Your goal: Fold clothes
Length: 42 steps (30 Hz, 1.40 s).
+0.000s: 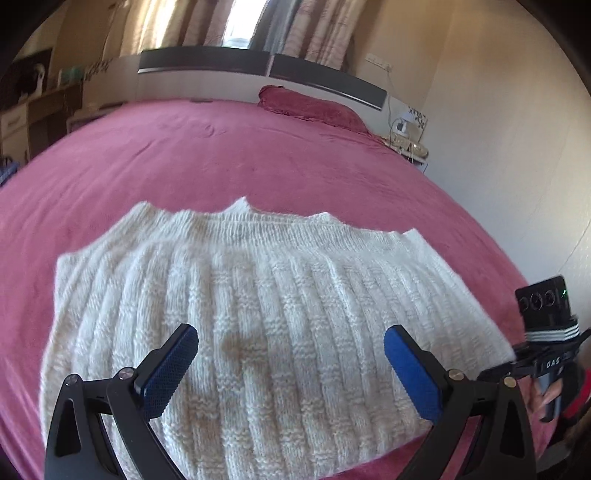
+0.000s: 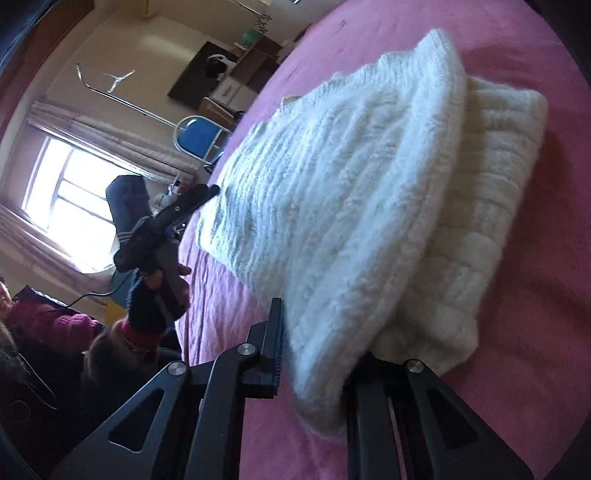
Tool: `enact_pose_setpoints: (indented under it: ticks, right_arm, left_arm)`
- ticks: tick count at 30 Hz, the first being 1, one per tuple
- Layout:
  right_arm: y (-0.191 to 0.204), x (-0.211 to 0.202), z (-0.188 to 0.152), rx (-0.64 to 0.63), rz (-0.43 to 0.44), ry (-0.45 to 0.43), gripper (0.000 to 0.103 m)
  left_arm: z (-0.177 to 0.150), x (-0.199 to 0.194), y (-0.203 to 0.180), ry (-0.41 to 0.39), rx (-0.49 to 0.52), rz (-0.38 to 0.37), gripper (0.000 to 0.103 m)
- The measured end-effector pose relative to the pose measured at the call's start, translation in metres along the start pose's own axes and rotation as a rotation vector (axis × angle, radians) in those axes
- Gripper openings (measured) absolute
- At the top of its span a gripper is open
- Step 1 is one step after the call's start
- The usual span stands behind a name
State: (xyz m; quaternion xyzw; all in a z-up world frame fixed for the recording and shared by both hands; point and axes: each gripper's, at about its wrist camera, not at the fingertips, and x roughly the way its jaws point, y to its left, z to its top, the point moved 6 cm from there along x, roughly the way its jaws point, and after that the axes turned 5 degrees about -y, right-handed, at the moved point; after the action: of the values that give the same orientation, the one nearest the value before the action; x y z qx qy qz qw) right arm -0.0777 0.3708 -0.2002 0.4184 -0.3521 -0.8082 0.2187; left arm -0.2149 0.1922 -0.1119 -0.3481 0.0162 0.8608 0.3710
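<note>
Sweater (image 1: 258, 314): one cream-white knit, lying partly folded on the bed, ribbed hem toward the headboard; from the right wrist view one layer is lifted over a second lower layer.
Bed cover (image 1: 221, 158): pink, spread under the sweater and bare all around it.
Left gripper (image 1: 291, 369): jaws spread wide over the near part of the sweater, two blue pads (image 1: 170, 373) well apart, nothing between them; also seen from the side in the right wrist view, held in a hand (image 2: 155, 291) with a dark fuzzy cuff.
Right gripper (image 2: 317, 373): pinched on the near edge of the sweater's upper layer, which bulges between the two fingers; one finger is largely hidden behind the knit.
Pillow (image 1: 314, 107): one, dark pink, at the far end against the headboard (image 1: 258, 66).
Chair (image 2: 199, 140): one, blue with a metal frame, beside the bed.
Window (image 2: 70, 188): one, bright, with curtains (image 1: 177, 26).
Hanger rail (image 2: 110, 88): metal, up on the wall.
Bedside shelf (image 1: 406, 144): cluttered with small items and a cable; details too small to tell.
In the way: only the sweater's own raised fold, which hides the right gripper's far finger.
</note>
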Motion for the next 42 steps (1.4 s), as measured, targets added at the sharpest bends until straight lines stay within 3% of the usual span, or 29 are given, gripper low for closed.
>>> enact_pose_setpoints:
  ticks: [3, 5, 7, 9, 10, 11, 15, 16, 19, 21, 22, 23, 26, 27, 28, 32, 35, 39, 41, 42]
  right_arm:
    - [-0.012, 0.004, 0.004, 0.021, -0.120, 0.011, 0.017]
    - [-0.010, 0.000, 0.011, 0.011, -0.211, -0.020, 0.038]
    - [0.004, -0.024, 0.021, -0.031, -0.348, -0.145, 0.059]
    - [0.018, -0.041, 0.034, -0.098, -0.515, -0.255, 0.064]
    - [0.026, -0.043, 0.042, -0.146, -0.613, -0.290, 0.079]
    - [0.037, -0.037, 0.053, -0.190, -0.639, -0.300, 0.084]
    - [0.061, 0.008, 0.108, -0.330, -0.683, -0.283, 0.084]
    - [0.059, 0.020, 0.120, -0.316, -0.632, -0.264, 0.084]
    - [0.049, 0.064, 0.135, -0.285, -0.633, -0.172, 0.084]
    - [0.009, 0.071, 0.125, -0.273, -0.743, -0.071, 0.084]
    - [-0.001, 0.070, 0.120, -0.257, -0.739, -0.059, 0.084]
    - [-0.002, 0.066, 0.119, -0.235, -0.708, -0.097, 0.084]
    - [0.022, 0.053, 0.130, -0.235, -0.725, -0.210, 0.085]
    - [0.037, 0.058, 0.138, -0.257, -0.688, -0.243, 0.085]
    - [0.045, 0.067, 0.145, -0.273, -0.660, -0.244, 0.085]
    - [0.061, 0.140, 0.164, -0.351, -0.656, -0.099, 0.085]
    - [0.049, 0.183, 0.166, -0.386, -0.744, 0.008, 0.086]
    - [0.052, 0.171, 0.183, -0.338, -0.863, -0.093, 0.087]
    - [0.075, 0.171, 0.188, -0.351, -0.791, -0.145, 0.087]
    - [0.087, 0.183, 0.189, -0.389, -0.760, -0.124, 0.087]
  left_arm:
    - [-0.003, 0.005, -0.007, 0.012, 0.049, 0.015, 0.103]
    - [-0.004, 0.005, -0.011, 0.014, 0.082, 0.028, 0.103]
    - [-0.002, 0.003, -0.011, 0.004, 0.067, 0.035, 0.103]
    - [0.000, 0.002, -0.010, -0.005, 0.053, 0.042, 0.103]
    - [0.001, 0.002, -0.010, -0.009, 0.042, 0.044, 0.103]
    - [0.002, 0.002, -0.009, -0.011, 0.015, 0.037, 0.103]
    - [-0.004, 0.004, -0.011, -0.008, -0.011, 0.023, 0.103]
    - [-0.006, 0.005, -0.012, 0.001, 0.005, 0.027, 0.103]
    - [-0.009, 0.008, -0.006, 0.020, 0.048, 0.052, 0.103]
    - [-0.006, 0.007, 0.007, 0.021, 0.024, 0.055, 0.103]
    - [-0.004, 0.006, 0.014, 0.020, 0.006, 0.060, 0.103]
    - [-0.002, 0.006, 0.021, 0.020, -0.018, 0.060, 0.103]
    - [0.004, 0.004, 0.040, 0.015, -0.085, 0.061, 0.103]
    - [0.007, 0.002, 0.046, 0.008, -0.101, 0.063, 0.103]
    - [0.009, -0.002, 0.050, -0.004, -0.105, 0.073, 0.103]
    - [0.013, -0.008, 0.068, -0.023, -0.124, 0.104, 0.103]
    - [0.012, -0.010, 0.082, -0.024, -0.159, 0.110, 0.103]
    - [0.016, -0.021, 0.095, -0.053, -0.222, 0.099, 0.103]
    - [0.022, -0.033, 0.098, -0.093, -0.245, 0.099, 0.103]
    - [0.025, -0.040, 0.100, -0.120, -0.249, 0.108, 0.103]
